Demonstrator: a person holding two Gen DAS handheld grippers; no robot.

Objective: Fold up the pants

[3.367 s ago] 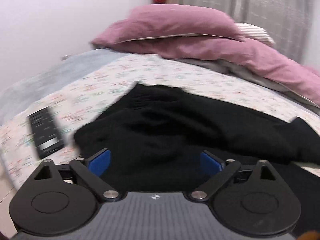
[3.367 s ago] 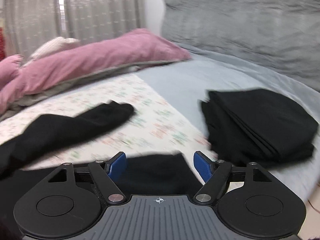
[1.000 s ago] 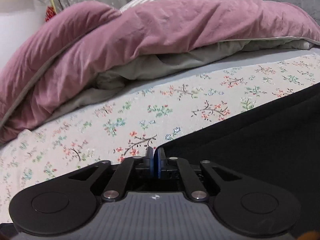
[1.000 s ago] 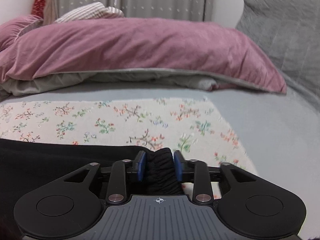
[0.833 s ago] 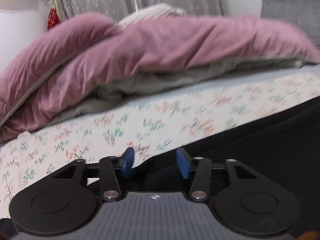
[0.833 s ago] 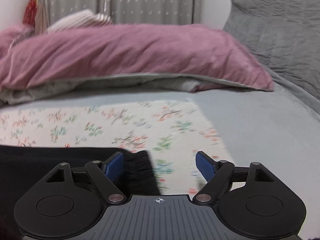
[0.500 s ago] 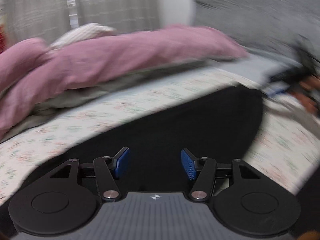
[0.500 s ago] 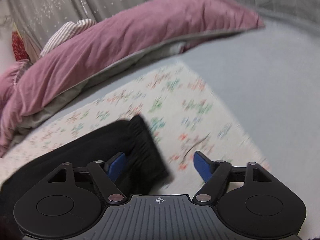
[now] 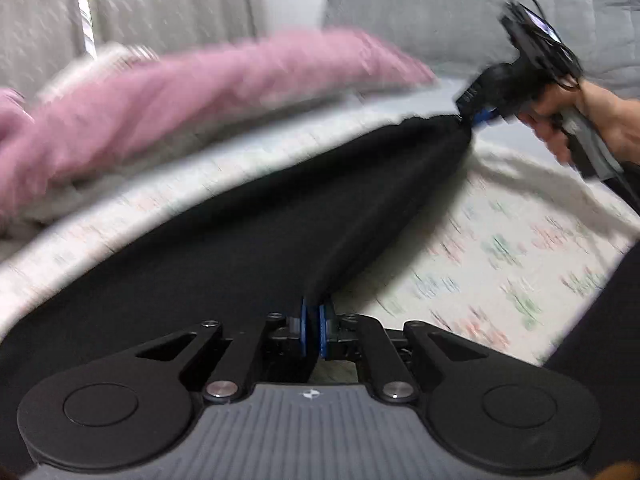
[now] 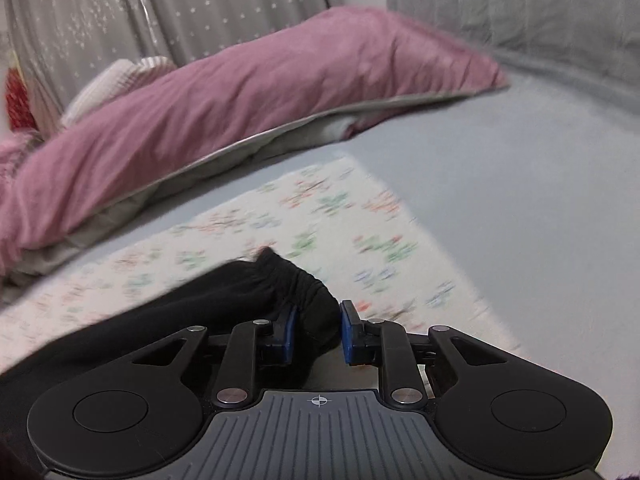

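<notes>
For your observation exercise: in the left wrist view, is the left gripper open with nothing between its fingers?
No. The left gripper is shut on the black pants, whose fabric stretches away to the right gripper.

Left gripper pads pressed together on an edge of the black pants; fabric stretched taut across to the right gripper, clamped on the far end and held by a hand; floral sheet beneath; pink duvet behind, blurred.
</notes>
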